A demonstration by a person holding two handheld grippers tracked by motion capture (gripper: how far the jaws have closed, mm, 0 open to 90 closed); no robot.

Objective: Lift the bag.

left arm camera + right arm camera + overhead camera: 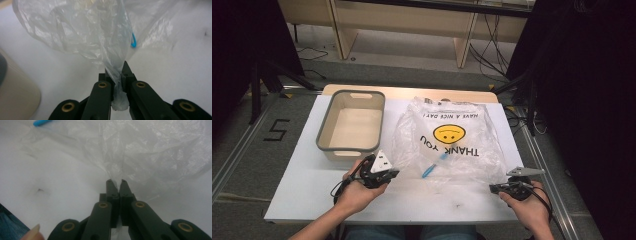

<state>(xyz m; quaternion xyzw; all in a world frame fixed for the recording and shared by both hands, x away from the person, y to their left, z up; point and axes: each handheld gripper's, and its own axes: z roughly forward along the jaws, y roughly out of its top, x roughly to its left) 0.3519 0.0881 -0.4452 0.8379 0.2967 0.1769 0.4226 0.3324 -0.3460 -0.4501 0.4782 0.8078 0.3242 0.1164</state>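
The clear plastic bag point(447, 140) lies flat on the white table point(302, 195), just right of the grey-rimmed bin point(351, 125), its smiley face and "THANK YOU" print reading upside down from your side. Inside it, near your edge, sits 1 small blue object point(432, 167) — too small to identify.

You hold the bag at 2 near corners. Your left gripper point(382, 176) has its jaws clamped on a twisted bunch of film; in the left gripper view the plastic runs down between them and bulges out below. Your right gripper point(501, 188) has its jaws pressed together on a thin fold of film, the tips nearly meeting.

Judging by the wrinkles, this film is light, limp and slippery — it will sag, cling and slide out of a shallow pinch. The bunched corner looks the safer hold; the right pinch seems thinner and likelier to slip if you pull hard.
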